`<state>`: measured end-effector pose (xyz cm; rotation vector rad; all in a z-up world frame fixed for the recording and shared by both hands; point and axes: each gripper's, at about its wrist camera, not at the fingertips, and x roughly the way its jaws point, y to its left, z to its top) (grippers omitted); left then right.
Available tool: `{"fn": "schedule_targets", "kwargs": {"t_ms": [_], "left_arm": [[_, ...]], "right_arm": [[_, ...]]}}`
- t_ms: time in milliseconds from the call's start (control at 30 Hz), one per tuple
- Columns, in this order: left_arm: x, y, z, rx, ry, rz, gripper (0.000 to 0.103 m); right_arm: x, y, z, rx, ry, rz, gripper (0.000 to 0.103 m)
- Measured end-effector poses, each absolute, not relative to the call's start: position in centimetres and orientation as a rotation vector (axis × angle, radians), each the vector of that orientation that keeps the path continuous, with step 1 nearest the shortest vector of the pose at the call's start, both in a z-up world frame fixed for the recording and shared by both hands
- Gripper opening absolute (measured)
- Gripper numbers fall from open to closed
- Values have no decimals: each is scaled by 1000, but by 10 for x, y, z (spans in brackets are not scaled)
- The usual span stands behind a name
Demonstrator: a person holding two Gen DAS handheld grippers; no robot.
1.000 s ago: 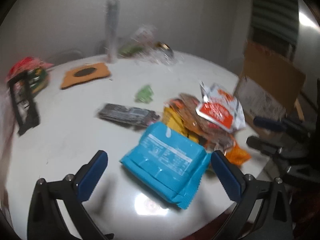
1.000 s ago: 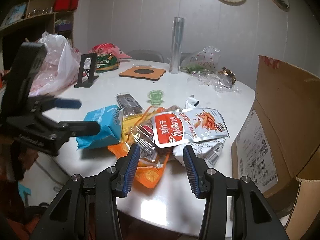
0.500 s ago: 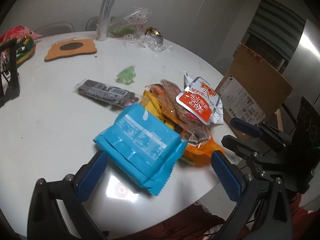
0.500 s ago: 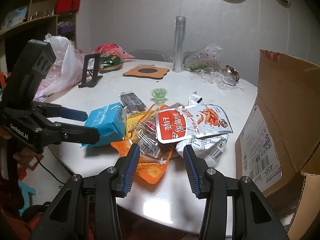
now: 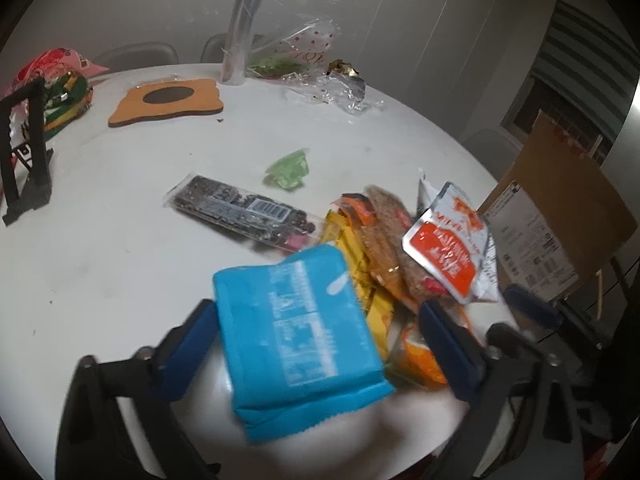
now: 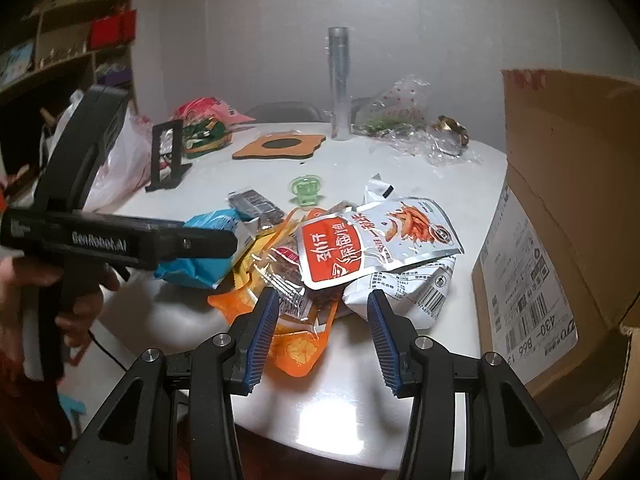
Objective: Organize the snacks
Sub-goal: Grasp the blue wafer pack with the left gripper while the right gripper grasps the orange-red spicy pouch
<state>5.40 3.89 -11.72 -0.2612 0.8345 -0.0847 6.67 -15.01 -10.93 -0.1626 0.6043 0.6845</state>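
Barely begun, the snack pile [image 6: 344, 256] lies unsorted beside the cardboard box [image 6: 560, 208], the left gripper [image 5: 320, 340] spread around the blue packet [image 5: 300, 336] and the right gripper [image 6: 322, 320] spread and empty.

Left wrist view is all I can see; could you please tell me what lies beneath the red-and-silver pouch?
Observer: A white barcoded pack lies under the red-and-silver pouch.
Operator: Thank you; is the right tool open?
Observer: Yes, the right tool is open and empty, near the orange pack.
Operator: What is beyond the black stand?
Observer: A pinkish plastic bag bulges behind the black stand.
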Motion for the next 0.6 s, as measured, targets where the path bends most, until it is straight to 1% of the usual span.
{"fn": "schedule_targets", "kwargs": {"t_ms": [33,100,167,200,267,300,467,533,600], "left_arm": [[54,40,-119,-254,842,-82,85],[52,43,-123,-253,848,-81,74],[50,49,-126,-273,845,-100,72],[48,51,-127,-280,840,-106,72],[45,55,-127,-277,829,-115,71],[44,56,-128,-276,825,-120,70],[41,71,-129,-284,797,-120,70],[41,76,-129,-278,793,-117,69],[41,80,-129,-268,791,-112,69]], "right_arm": [[69,-151,-109,-143,611,678,46],[72,-152,-107,-100,618,665,54],[77,-152,-105,-52,629,644,60],[81,-152,-105,-32,639,625,63],[86,-150,-106,10,650,601,64],[89,-149,-107,33,659,588,68],[104,-146,-105,114,660,528,80],[112,-140,-104,115,665,498,81],[117,-135,-104,99,663,461,83]]}}
